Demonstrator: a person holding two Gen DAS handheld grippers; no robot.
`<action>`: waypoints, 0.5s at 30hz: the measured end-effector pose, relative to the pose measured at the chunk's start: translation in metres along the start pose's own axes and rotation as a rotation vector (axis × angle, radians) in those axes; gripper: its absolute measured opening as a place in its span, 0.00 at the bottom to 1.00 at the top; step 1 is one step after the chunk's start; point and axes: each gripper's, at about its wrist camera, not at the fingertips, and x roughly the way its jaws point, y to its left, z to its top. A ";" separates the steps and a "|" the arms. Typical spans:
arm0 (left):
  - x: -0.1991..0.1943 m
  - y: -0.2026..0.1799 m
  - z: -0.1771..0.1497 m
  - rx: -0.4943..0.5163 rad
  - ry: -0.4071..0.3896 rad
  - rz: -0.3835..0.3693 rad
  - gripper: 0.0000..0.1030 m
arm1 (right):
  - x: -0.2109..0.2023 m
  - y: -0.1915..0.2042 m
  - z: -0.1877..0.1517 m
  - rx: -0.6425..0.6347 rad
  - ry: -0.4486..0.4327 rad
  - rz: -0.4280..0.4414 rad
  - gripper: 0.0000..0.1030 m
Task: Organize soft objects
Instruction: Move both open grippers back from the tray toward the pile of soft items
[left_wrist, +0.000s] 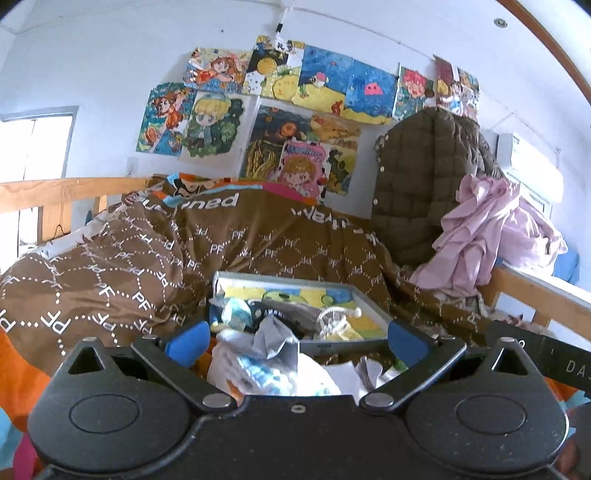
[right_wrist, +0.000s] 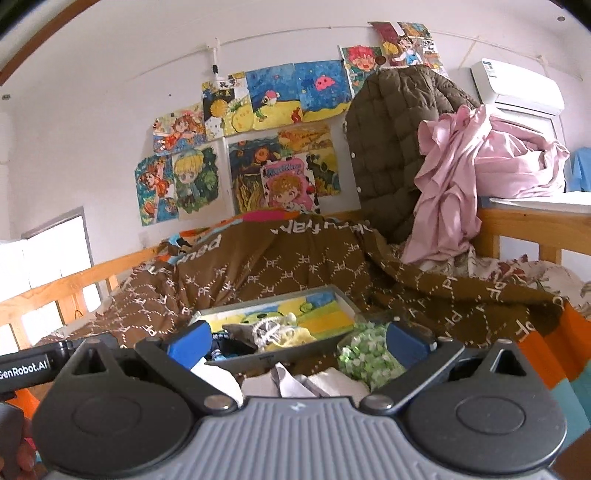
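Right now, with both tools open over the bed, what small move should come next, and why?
Probably ease the right tool down toward the green speckled bundle lying on the brown quilt beside the grey tray. It lies loose outside the tray, near that tool's right fingertip, and both tools hold nothing.

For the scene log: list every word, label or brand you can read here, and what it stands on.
"GenRobot.AI": black bar at the left edge of the right wrist view.
"PF": repeated across the brown quilt.
"DA", cut off: black bar in the left wrist view.
Large white quilt lettering: upside down, only partly legible.
Wall drawings: lettering too blurred.
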 end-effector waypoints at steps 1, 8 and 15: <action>0.001 0.000 -0.002 0.002 0.008 0.002 0.99 | 0.001 -0.001 0.000 0.001 0.004 -0.007 1.00; -0.002 0.001 -0.011 -0.024 0.065 0.031 0.99 | -0.003 -0.005 -0.004 0.017 0.051 -0.048 1.00; -0.014 -0.009 -0.012 -0.019 0.068 0.084 0.99 | -0.009 -0.018 -0.005 0.067 0.085 -0.080 1.00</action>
